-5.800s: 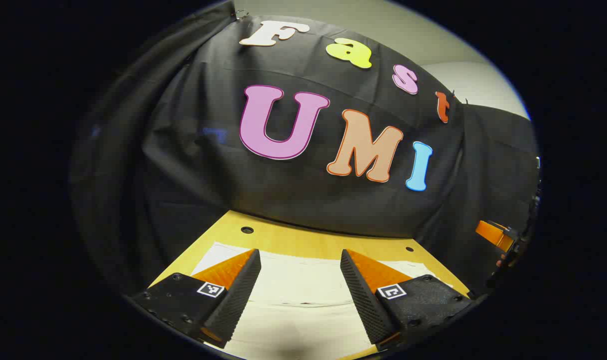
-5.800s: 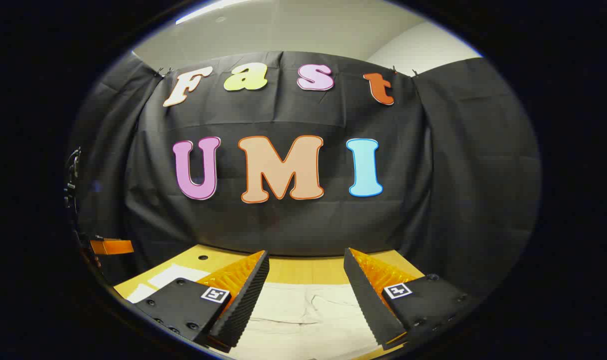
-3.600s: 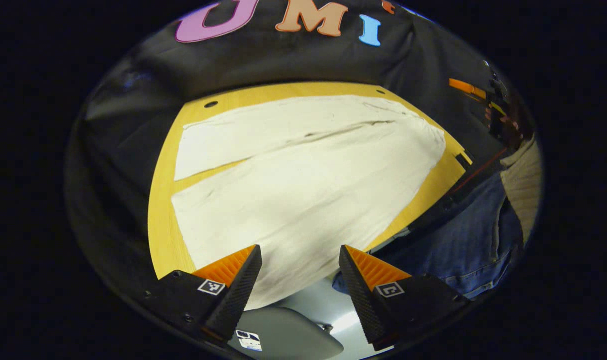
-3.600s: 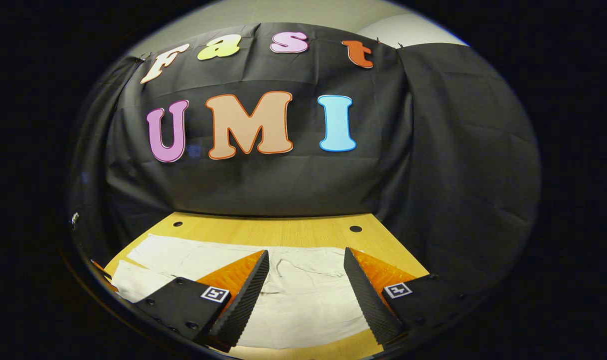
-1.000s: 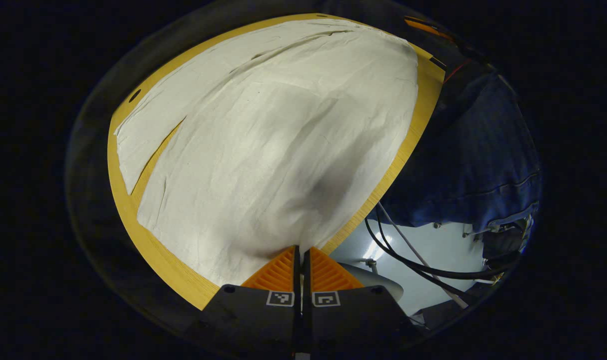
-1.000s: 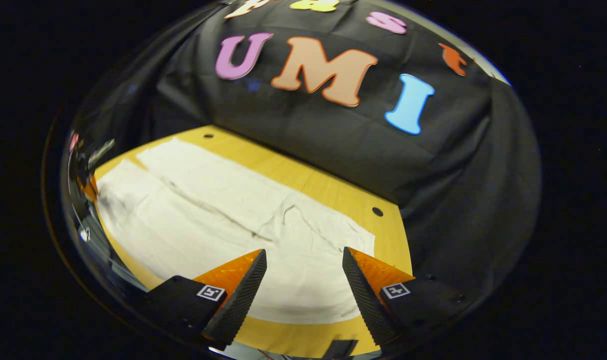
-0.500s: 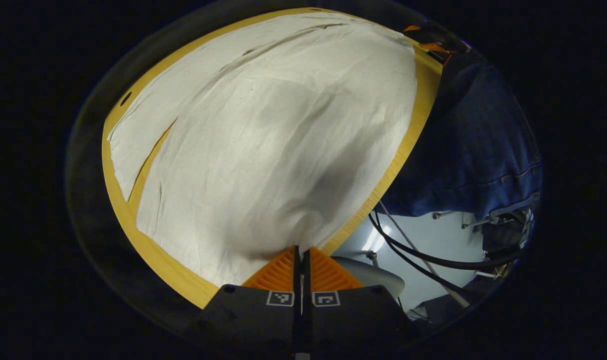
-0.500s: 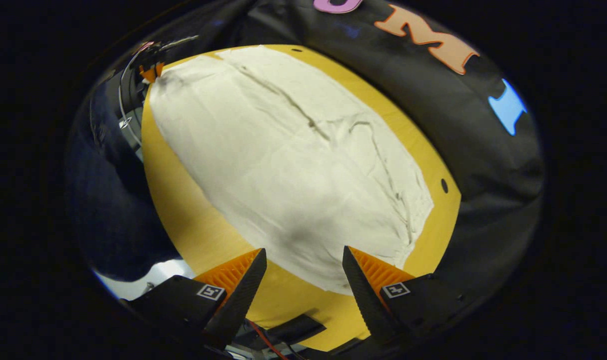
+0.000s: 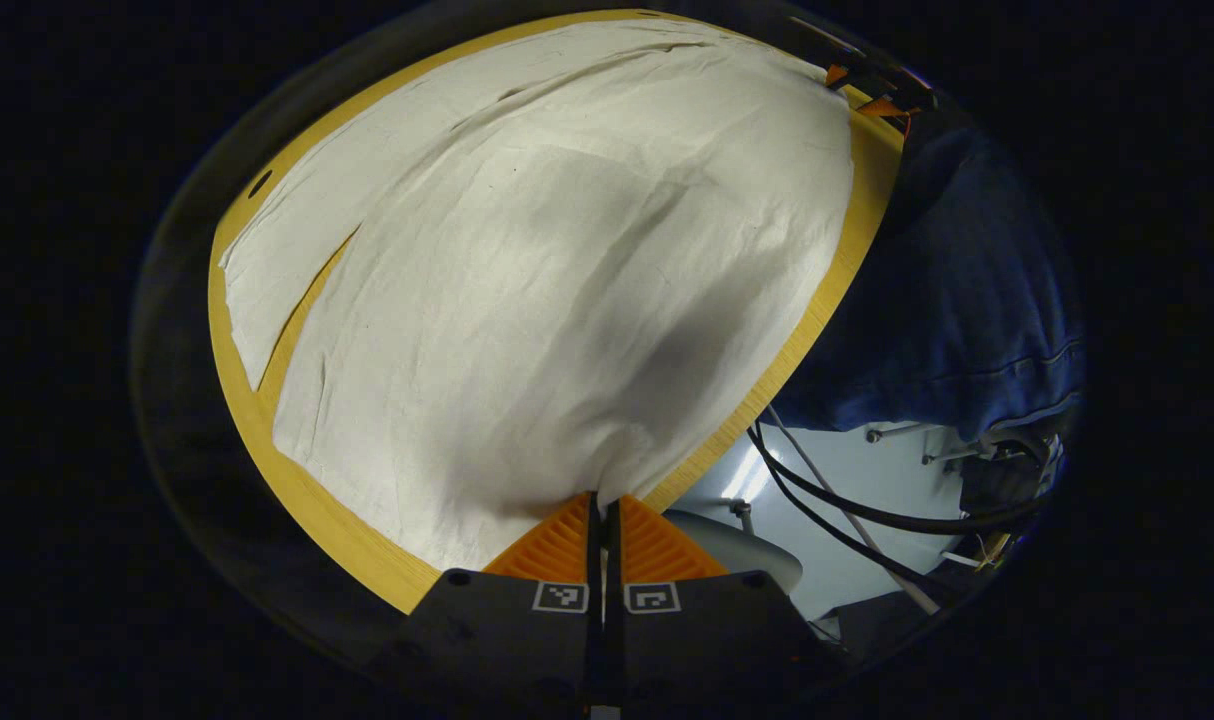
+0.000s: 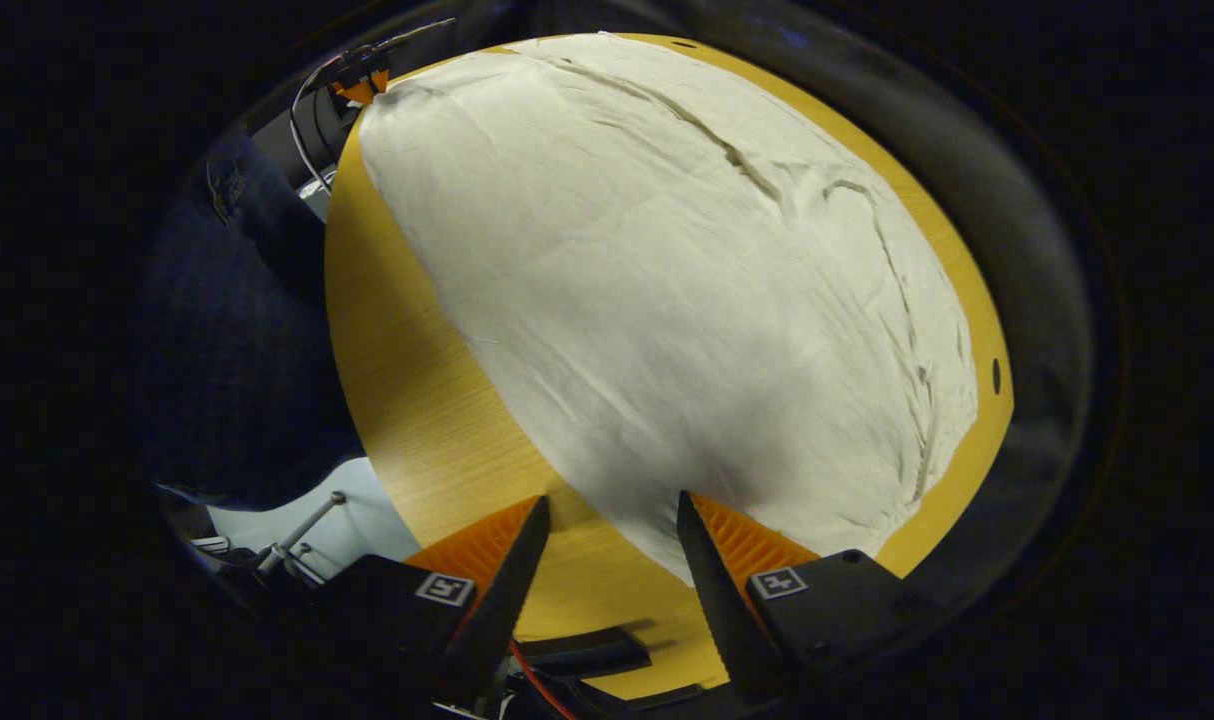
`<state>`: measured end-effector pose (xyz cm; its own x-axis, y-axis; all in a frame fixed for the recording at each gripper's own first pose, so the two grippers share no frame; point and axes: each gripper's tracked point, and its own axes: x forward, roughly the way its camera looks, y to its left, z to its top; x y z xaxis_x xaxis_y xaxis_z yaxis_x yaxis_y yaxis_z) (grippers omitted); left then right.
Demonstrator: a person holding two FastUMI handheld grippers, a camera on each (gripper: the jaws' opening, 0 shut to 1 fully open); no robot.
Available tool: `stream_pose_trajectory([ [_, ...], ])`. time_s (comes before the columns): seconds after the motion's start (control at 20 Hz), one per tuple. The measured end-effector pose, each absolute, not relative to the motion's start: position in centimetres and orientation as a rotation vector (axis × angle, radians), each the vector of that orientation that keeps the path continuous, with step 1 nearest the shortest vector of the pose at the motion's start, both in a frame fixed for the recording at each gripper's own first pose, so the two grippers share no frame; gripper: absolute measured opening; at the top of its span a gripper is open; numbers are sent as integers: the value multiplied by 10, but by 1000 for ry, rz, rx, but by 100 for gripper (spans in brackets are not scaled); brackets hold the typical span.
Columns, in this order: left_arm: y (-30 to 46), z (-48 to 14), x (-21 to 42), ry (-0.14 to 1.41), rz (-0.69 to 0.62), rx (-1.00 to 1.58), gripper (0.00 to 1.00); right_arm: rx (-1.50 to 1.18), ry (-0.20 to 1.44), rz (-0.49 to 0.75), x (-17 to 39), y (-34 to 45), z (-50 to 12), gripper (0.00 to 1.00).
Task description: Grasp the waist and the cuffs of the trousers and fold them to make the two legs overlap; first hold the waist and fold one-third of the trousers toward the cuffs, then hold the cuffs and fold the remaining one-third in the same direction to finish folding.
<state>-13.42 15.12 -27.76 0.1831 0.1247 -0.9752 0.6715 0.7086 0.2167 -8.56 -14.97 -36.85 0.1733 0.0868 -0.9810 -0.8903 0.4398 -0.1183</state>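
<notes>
A pair of cream-white, lightly wrinkled cloth trousers [image 9: 527, 290] lies spread flat across most of a yellow wooden worktop [image 9: 267, 420], the two legs side by side with a narrow gap of worktop showing between them toward the cuffs. In the left gripper view, the near cuff corner is drawn up into a small peak, pinched between the closed fingers of the left gripper [image 9: 599, 515]. In the right gripper view, the trousers [image 10: 687, 300] show a curved seam and creases at the waist end, whose near corner lies flat between the spread fingers of the right gripper [image 10: 607, 530].
</notes>
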Motion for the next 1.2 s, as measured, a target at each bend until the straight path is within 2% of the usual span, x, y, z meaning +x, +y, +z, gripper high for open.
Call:
stream_pose_trajectory([
  [0.15, 151, -277, -134, 1366, -437, 729, 0, -850, 1217, 835, -84, -149, -369, 75],
  [0.3, 151, -278, -133, 1365, -432, 710, 0, -837, 1246, 787, -79, -151, -370, 62],
  [0.45, 151, -278, -133, 1369, -442, 712, 0, -838, 1241, 753, -71, -155, -368, 26],
  [0.5, 151, -278, -133, 1371, -447, 716, 0, -830, 1248, 734, -68, -157, -367, 23],
  [0.55, 150, -277, -133, 1373, -451, 720, 0, -812, 1272, 714, -69, -158, -368, 11],
  [0.65, 151, -278, -134, 1378, -449, 718, 0, -790, 1302, 691, -66, -157, -366, 10],
  [0.7, 151, -278, -134, 1382, -445, 714, 0, -781, 1311, 685, -68, -158, -368, 4],
  [1.0, 153, -277, -135, 1409, -448, 725, 0, -778, 1271, 622, -63, -158, -366, 4],
  [1.1, 154, -270, -126, 1384, -414, 754, 0, -752, 1233, 586, -61, -156, -356, 4],
  [1.15, 153, -263, -118, 1355, -401, 760, 0, -732, 1208, 563, -58, -155, -349, 0],
  [1.2, 153, -253, -109, 1325, -389, 766, 0, -704, 1182, 534, -55, -155, -342, 4],
])
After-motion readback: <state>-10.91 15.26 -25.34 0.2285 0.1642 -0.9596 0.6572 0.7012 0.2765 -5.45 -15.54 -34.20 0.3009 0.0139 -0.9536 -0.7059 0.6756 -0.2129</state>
